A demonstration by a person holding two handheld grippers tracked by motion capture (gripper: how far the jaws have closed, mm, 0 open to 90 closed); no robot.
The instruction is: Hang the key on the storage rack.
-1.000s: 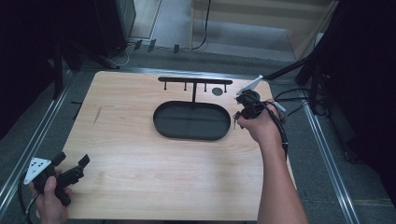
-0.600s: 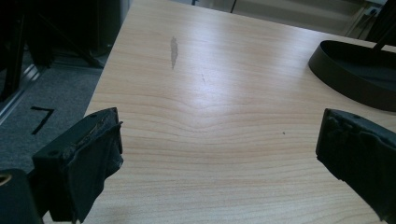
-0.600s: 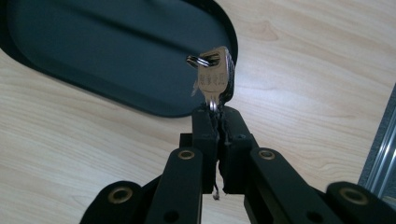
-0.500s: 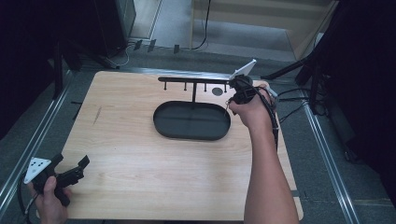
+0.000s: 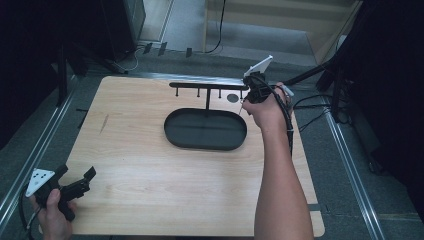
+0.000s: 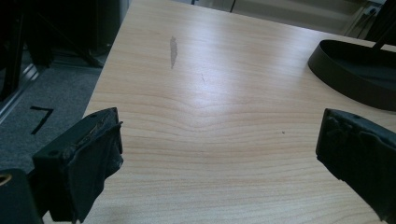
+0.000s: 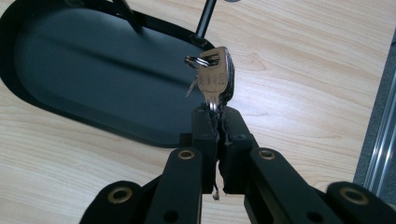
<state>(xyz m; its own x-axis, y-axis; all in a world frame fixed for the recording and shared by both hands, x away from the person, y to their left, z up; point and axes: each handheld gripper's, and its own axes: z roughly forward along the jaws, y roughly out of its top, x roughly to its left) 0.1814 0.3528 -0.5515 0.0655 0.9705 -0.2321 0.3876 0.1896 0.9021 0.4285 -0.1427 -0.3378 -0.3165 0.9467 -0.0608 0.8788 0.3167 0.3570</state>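
Observation:
A black stand with an oval tray base (image 5: pixel 205 129) and a top bar with small hooks (image 5: pixel 207 86) sits on the far half of the wooden table (image 5: pixel 150 170). My right gripper (image 5: pixel 248 98) hovers at the bar's right end, shut on a bunch of silver keys (image 7: pixel 212 79) pinched by the blades, ring upward, above the tray's rim (image 7: pixel 140 135). Wide open and holding nothing, my left gripper (image 5: pixel 75 177) rests at the table's near left corner. Its two jaws stand far apart over bare wood in the left gripper view, and the tray (image 6: pixel 355 70) shows at the far right.
A round grey mark (image 5: pixel 233 98) lies on the table under the bar's right end. Metal rails (image 5: pixel 350 165) run along both table sides. Cables (image 5: pixel 310 105) trail off the right edge. Dark furniture stands beyond the far edge.
My right hand has lifted and moved left toward the bar's right end with the keys. The left gripper has stayed put.

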